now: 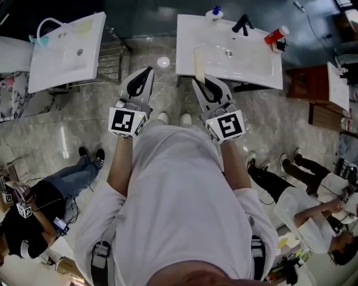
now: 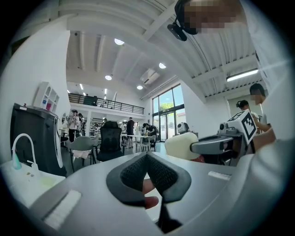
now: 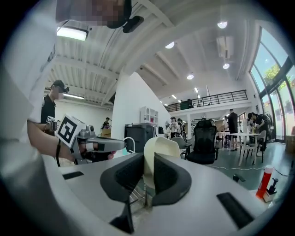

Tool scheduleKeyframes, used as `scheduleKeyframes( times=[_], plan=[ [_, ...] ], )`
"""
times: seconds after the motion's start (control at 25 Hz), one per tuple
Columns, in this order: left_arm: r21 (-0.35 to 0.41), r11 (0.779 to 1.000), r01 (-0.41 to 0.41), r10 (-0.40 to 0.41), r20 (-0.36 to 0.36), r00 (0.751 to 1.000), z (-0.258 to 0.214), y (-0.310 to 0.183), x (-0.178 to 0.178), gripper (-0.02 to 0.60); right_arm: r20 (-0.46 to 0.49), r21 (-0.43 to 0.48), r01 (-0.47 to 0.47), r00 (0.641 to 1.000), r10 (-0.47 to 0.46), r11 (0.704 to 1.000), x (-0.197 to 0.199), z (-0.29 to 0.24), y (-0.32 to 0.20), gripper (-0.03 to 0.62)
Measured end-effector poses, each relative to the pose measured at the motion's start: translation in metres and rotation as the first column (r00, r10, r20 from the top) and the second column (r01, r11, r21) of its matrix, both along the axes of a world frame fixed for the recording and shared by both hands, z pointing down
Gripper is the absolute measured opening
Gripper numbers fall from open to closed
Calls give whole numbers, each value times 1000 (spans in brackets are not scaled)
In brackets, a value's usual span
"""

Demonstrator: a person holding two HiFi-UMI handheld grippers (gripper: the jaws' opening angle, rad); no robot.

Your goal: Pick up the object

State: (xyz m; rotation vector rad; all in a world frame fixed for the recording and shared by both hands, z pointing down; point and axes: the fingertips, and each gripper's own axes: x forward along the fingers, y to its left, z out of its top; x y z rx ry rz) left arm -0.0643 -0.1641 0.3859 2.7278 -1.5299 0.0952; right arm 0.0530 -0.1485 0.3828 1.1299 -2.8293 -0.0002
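The object is a cream-coloured, rounded oblong piece (image 1: 199,65). My right gripper (image 1: 200,81) is shut on its lower end and holds it up in the air in front of the right washbasin (image 1: 263,70). In the right gripper view the cream piece (image 3: 159,150) stands upright between the two black pads of the right gripper (image 3: 148,165). My left gripper (image 1: 146,72) hangs level beside it, shut, with nothing between its pads. In the left gripper view the left gripper (image 2: 146,159) has its pads meeting, and the cream piece (image 2: 182,145) shows to its right.
A second white washbasin (image 1: 67,50) stands at the left, with a metal rack (image 1: 112,60) beside it. The right basin carries a black tap (image 1: 243,23), a red bottle (image 1: 276,35) and a blue-capped bottle (image 1: 215,12). People sit at both lower sides. A wooden cabinet (image 1: 310,84) stands at the right.
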Motion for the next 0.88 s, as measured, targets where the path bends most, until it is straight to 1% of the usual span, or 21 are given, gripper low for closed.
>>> scheduleKeyframes(
  times=[0.36,0.48,0.64,0.88],
  plan=[
    [0,999,-39,39,-3,999,-8,-7,7,-2,74,74,-75,995,70,994,20,-49,-8,54],
    [5,999,-46,46,-11,999,-14,-9,10,-2,88,73,-118,990,111,990,33,-51,-15,54],
    [21,997,-75,75,-14,997,-23,-8,18,-2,112,53,-170,980,163,984,51,-50,-23,52],
    [29,994,-110,110,-19,994,-29,-6,27,-2,97,76,-199,977,191,977,60,-55,-21,52]
  ],
)
